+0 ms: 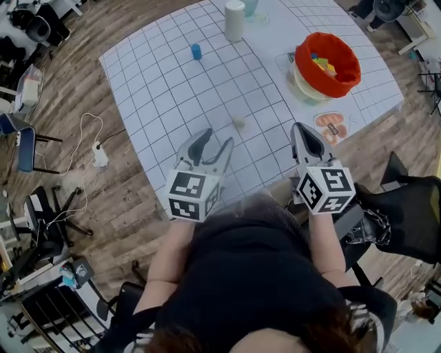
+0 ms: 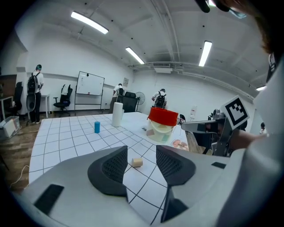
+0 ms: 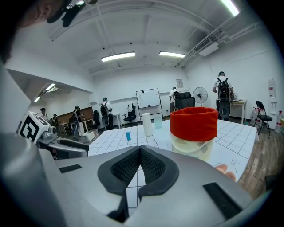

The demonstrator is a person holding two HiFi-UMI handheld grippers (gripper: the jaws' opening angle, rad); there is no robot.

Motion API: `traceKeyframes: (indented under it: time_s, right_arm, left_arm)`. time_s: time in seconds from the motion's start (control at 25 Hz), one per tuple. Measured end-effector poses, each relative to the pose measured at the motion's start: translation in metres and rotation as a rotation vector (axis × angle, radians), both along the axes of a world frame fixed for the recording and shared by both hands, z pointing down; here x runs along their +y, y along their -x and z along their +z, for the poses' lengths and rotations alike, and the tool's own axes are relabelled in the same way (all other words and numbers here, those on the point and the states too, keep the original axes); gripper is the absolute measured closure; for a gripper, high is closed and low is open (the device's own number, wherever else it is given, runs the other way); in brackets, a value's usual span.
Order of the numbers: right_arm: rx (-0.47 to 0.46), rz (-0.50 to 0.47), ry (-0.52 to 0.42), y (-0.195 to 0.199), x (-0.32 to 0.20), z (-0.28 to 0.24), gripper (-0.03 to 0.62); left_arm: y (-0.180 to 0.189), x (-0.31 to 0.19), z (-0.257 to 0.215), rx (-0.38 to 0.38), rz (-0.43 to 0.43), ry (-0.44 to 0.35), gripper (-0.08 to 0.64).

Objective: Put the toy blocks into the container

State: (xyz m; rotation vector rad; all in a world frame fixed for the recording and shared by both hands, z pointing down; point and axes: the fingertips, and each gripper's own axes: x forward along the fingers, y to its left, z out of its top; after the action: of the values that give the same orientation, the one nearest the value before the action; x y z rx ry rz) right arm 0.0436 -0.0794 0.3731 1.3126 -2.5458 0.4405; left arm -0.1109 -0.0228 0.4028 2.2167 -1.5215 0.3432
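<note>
While upright on the table (image 1: pixel 172 89), red-rimmed container (image 1: pixel 342 83) with toy blocks (image 1: pixel 321 63) inside.

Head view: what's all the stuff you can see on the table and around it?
White grid-lined table: one, white, middle of the view.
Small beige toy block: one, beige, on the table, near its front middle.
Small blue cylinder block: one, blue, on the table, far left.
Tall white cylinder: one, white, far edge of the table.
Clear container with red fabric rim: one, red and clear, right side of the table, with coloured blocks inside.
Food picture card: one, orange and white, in front of the container.
White power strip: one, white, on the floor at left.
Left hand-held gripper: one, grey, open, empty.
Right hand-held gripper: one, grey, shut, empty.
</note>
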Motion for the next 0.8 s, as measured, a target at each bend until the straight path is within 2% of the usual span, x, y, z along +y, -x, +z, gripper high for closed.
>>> traceKeyframes:
  time_s: [0.16, 0.48, 0.8]
  right_arm:
    - [0.004, -0.056, 0.033, 0.001, -0.027, 0.014, 0.577]
    - [0.021, -0.163, 0.12, 0.0, -0.058, 0.052, 0.577]
    - [0.011, -0.192, 0.183, -0.011, -0.075, 0.076, 0.577]
  left_arm:
    - [-0.023, -0.024, 0.026, -0.04, 0.009, 0.052, 0.354]
    - [-0.038, -0.061, 0.079, -0.109, -0.05, 0.169, 0.354]
    - [-0.041, -0.078, 0.116, -0.185, -0.079, 0.259, 0.356]
